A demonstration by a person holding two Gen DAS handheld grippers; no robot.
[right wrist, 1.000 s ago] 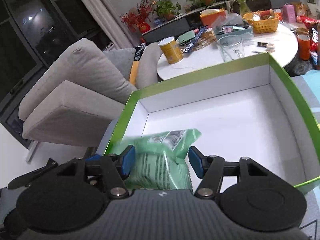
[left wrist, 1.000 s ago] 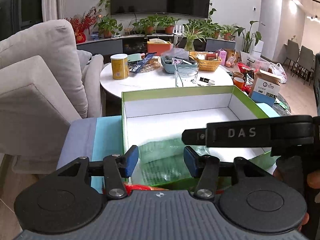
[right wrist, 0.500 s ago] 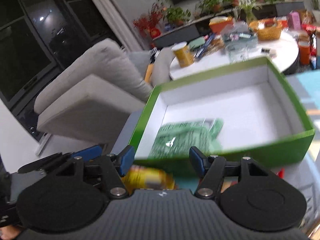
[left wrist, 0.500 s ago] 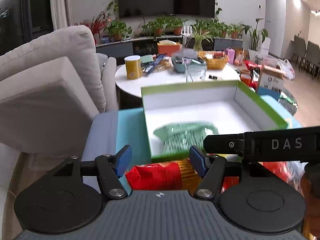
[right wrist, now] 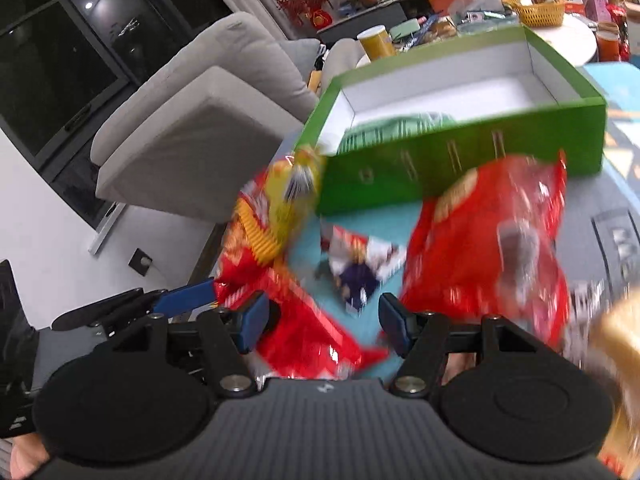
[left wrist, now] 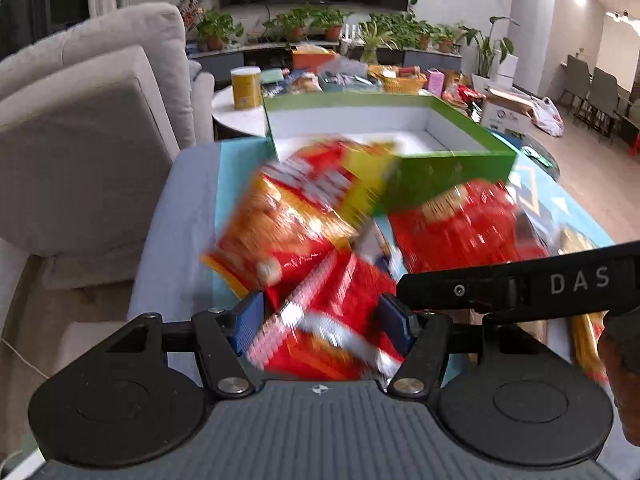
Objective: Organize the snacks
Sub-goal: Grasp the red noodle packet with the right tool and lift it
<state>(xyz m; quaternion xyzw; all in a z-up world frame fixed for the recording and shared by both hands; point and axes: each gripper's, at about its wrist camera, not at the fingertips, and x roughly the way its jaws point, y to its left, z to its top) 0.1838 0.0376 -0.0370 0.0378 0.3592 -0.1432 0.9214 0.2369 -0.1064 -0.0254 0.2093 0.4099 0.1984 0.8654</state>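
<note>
A green box [left wrist: 448, 172] with a white inside stands on the blue mat; it also shows in the right wrist view [right wrist: 460, 160], with a green snack bag [right wrist: 400, 128] lying in it. In front of it lie a red and yellow chip bag [left wrist: 296, 216], a red snack bag [left wrist: 460, 224] and a small white and blue packet [right wrist: 356, 268]. My left gripper [left wrist: 322, 326] is open, its fingers on either side of a red bag [left wrist: 336, 316]. My right gripper [right wrist: 322, 326] is open and empty above the pile. The frames are blurred.
A grey sofa [left wrist: 88, 128] stands to the left. A round white table [left wrist: 240, 116] behind the box holds a yellow can [left wrist: 246, 88], a woven basket [left wrist: 400, 82] and other items. Potted plants line the back wall. A gold package [right wrist: 620, 344] sits at the right edge.
Both grippers have drawn back from the box to the snack pile in front of it. The green bag has left my right gripper and lies in the box.
</note>
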